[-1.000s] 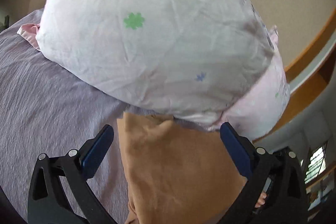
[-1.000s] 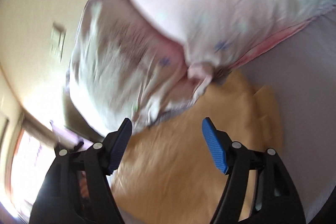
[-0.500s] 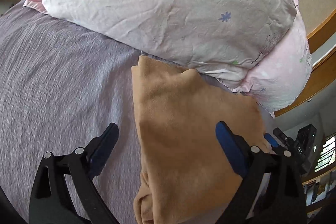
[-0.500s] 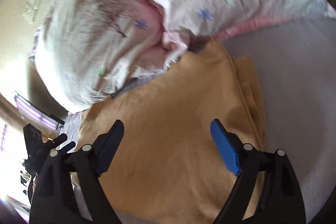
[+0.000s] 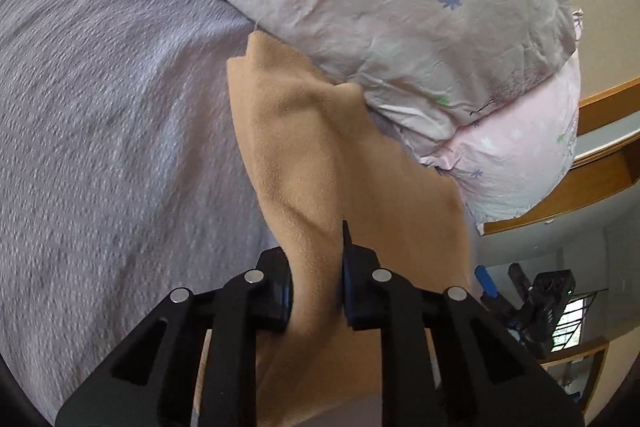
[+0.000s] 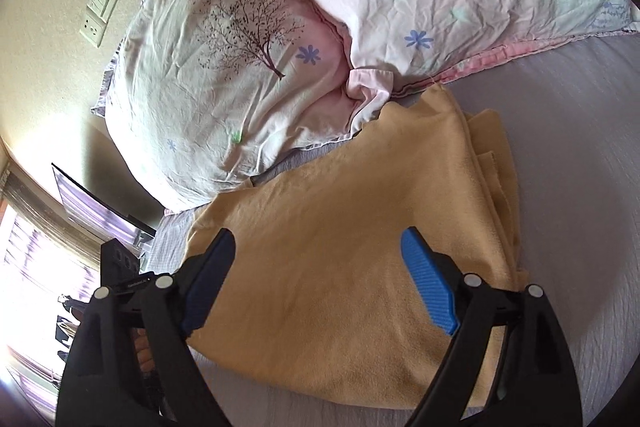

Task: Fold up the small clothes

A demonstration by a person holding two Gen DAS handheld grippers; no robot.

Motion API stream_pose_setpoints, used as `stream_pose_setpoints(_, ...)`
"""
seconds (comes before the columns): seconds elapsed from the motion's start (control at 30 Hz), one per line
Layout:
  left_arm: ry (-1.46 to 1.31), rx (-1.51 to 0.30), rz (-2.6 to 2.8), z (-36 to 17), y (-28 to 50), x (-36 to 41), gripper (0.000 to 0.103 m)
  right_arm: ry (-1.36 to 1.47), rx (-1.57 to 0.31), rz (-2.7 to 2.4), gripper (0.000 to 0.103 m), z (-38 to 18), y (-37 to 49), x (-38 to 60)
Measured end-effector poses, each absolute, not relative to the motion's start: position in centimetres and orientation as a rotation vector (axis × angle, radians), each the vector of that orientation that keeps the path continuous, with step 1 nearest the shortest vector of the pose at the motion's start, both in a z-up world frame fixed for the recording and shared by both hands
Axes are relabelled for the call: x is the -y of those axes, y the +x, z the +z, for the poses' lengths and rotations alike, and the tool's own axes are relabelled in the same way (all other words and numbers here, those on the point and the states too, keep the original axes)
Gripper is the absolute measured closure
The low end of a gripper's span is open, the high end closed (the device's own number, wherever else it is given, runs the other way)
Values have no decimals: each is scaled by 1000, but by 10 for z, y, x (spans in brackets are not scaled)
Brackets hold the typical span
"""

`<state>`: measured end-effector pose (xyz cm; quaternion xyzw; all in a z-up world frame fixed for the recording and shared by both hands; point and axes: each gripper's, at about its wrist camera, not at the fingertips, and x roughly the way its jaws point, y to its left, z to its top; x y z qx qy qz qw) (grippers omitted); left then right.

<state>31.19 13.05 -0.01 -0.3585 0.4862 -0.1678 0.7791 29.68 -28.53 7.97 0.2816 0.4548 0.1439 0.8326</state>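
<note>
A tan fleece garment (image 5: 320,155) lies on the grey bedspread (image 5: 112,131), its far end against the pillows. My left gripper (image 5: 316,291) is shut on a raised fold of the garment near its close edge. In the right wrist view the garment (image 6: 340,251) lies folded in layers, with stacked edges on its right side. My right gripper (image 6: 320,279) is open just above the garment's near half, its blue fingertips (image 6: 428,291) spread wide over the cloth.
Two pale floral pillows (image 5: 380,7) lie at the head of the bed; in the right wrist view one (image 6: 224,67) has a tree print. A wall socket plate (image 6: 98,11) and a wooden ledge (image 5: 600,155) are beyond. The bed edge is at left in the right wrist view.
Both grippers drew back from the pillows toward the garment's near edge. The left gripper went from open to shut on a fold of the garment. The right gripper stayed open.
</note>
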Motion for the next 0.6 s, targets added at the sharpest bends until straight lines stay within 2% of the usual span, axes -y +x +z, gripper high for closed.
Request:
stream_pose_setpoints(0.17, -740, -953, -458, 66, 322, -79, 86, 617, -910, 307, 18, 95, 279, 313)
stream_pose_setpoints(0.3, -671, -931, -596, 100, 335, 15, 86, 659, -855, 264, 18, 102, 261, 348)
stream_pose_setpoints(0.4, -641, -982, -683, 89, 342, 97, 85, 680, -849, 203, 17, 98, 247, 375)
stream_pose_setpoints(0.5, -562, -1096, -678, 51, 349, 173, 85, 709, -866, 145, 17, 88, 235, 399)
stream_pose_setpoints(0.6, -493, -1127, -717, 37, 347, 202, 82, 708, -873, 118, 17, 87, 228, 415)
